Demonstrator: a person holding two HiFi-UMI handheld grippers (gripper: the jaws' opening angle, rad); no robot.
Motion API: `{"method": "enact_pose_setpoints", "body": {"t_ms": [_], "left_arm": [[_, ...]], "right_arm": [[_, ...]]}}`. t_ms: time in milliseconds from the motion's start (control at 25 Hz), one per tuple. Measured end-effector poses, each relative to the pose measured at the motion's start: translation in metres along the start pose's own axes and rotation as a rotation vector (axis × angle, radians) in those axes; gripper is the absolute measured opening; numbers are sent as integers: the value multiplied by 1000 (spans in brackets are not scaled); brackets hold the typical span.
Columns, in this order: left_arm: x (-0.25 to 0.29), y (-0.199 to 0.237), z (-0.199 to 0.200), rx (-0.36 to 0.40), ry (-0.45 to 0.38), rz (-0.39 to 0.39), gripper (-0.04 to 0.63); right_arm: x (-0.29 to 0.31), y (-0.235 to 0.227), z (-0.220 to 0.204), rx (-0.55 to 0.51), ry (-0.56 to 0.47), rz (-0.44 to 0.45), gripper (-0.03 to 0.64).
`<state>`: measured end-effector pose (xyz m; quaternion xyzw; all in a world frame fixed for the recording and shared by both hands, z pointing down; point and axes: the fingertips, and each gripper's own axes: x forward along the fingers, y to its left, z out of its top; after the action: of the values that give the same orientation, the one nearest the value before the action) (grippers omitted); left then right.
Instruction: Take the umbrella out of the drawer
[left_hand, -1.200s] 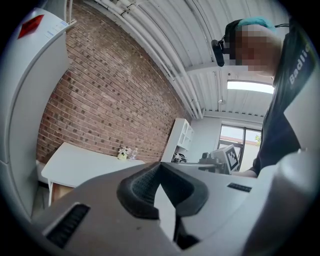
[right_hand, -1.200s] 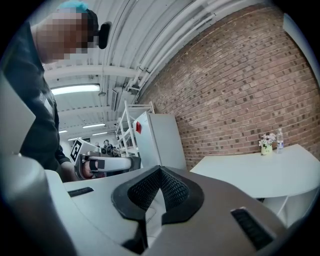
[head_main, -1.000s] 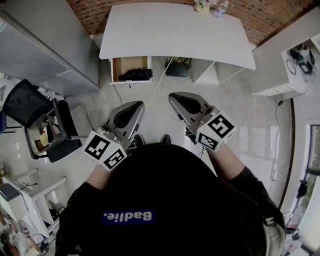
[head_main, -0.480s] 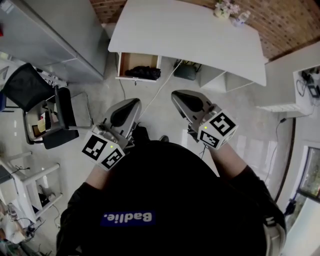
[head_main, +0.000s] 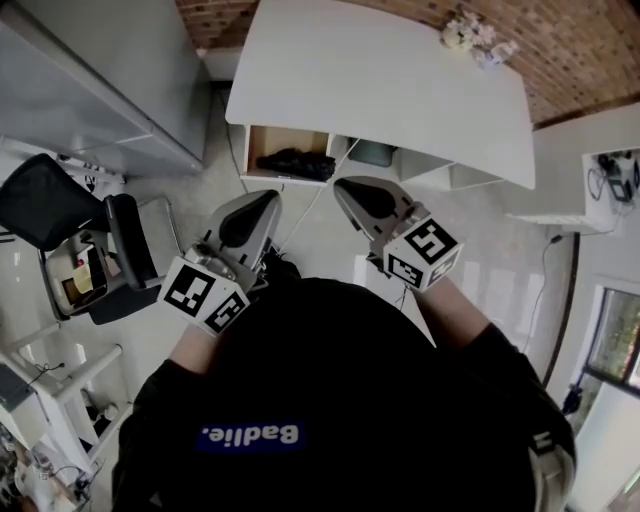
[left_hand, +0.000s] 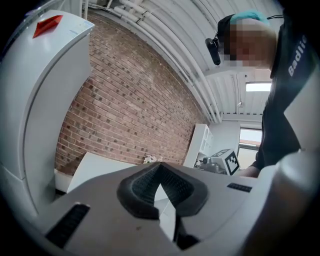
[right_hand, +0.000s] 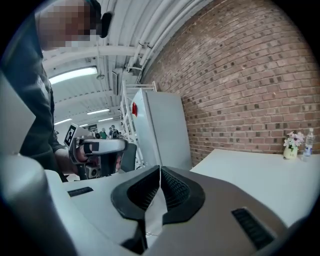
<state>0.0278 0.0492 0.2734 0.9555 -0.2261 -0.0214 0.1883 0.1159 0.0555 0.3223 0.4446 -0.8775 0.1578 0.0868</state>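
Under the left end of the white desk a drawer stands pulled out, and a black folded umbrella lies in it. My left gripper is shut and empty, held in the air short of the drawer, its tip just below the drawer's front. My right gripper is shut and empty too, a little right of the drawer. In the left gripper view the jaws meet at their tips; in the right gripper view the jaws do the same. The drawer and umbrella show in neither gripper view.
A black office chair stands to the left. A grey cabinet stands at the left of the desk. Flowers and a bottle sit on the desk's far right. A white cable runs across the floor below the drawer. White shelves are at right.
The person has walked toward the desk; both grippers have moved forward with it, closer to the drawer. Both stay shut and empty.
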Motion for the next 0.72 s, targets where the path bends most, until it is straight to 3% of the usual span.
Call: {"method": "enact_pose_setpoints", "body": {"t_ms": [400, 720], "left_arm": [[-3, 89, 20, -31, 24, -19, -2], [2, 122, 16, -63, 18, 64, -2]], "right_arm": [[83, -9, 5, -66, 102, -56, 32], [122, -34, -34, -128, 242, 7, 32]]}}
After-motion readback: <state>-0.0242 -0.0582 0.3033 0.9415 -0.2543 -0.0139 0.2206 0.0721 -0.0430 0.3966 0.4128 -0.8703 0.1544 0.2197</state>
